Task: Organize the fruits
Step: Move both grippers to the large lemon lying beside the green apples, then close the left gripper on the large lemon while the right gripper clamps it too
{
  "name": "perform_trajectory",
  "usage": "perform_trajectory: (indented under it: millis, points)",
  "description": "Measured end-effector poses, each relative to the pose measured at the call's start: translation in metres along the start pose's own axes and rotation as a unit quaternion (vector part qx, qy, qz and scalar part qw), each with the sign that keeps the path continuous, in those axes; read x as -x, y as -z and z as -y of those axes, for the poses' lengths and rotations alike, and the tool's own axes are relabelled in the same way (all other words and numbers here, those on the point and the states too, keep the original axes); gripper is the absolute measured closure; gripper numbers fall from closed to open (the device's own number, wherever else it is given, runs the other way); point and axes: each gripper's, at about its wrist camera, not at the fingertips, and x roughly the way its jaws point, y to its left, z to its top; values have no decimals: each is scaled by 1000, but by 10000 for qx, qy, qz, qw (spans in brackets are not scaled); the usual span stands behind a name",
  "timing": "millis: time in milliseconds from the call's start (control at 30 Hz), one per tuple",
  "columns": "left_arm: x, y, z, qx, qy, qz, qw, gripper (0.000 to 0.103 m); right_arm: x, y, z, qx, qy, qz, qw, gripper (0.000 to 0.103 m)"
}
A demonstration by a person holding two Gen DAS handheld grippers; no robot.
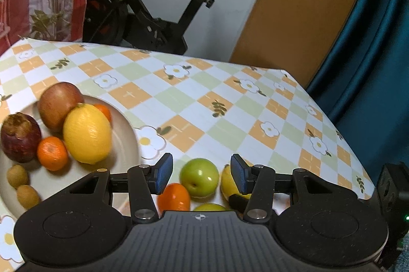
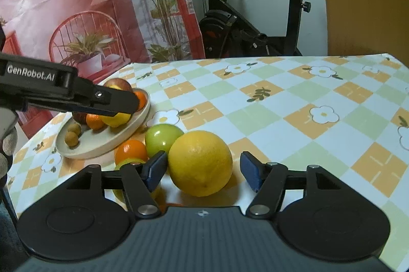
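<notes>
A beige plate (image 1: pixel 126 144) (image 2: pixel 107 144) holds a lemon (image 1: pixel 87 132), a reddish apple (image 1: pixel 58 105), a dark purple fruit (image 1: pixel 20 139), tangerines (image 1: pixel 52 153) and small brown fruits (image 1: pixel 18 176). On the cloth beside it lie a green apple (image 1: pixel 199 177) (image 2: pixel 163 137), a tangerine (image 1: pixel 173 196) (image 2: pixel 130 150) and a big lemon (image 2: pixel 200 163). My left gripper (image 1: pixel 202 173) is open and empty above the loose fruits. My right gripper (image 2: pixel 203 171) is open with the big lemon between its jaws.
The table has a checked flower-pattern cloth (image 1: pixel 230 103); its right edge (image 1: pixel 345 134) is near. An exercise bike (image 1: pixel 153 16) stands behind the table. A teal curtain (image 1: pixel 370 42) hangs at the right, a printed backdrop (image 2: pixel 76 3) at the left.
</notes>
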Motion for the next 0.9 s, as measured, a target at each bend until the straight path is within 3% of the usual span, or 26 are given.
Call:
perform_trajectory:
  millis: [367, 900]
  points:
    - [-26, 0, 26, -190, 176, -387, 9989, 51, 11, 3, 17, -115, -197, 97, 9997, 39]
    - [-39, -5, 39, -411, 115, -522, 9977, 51, 20, 2, 36, -573, -372, 195, 9975, 40]
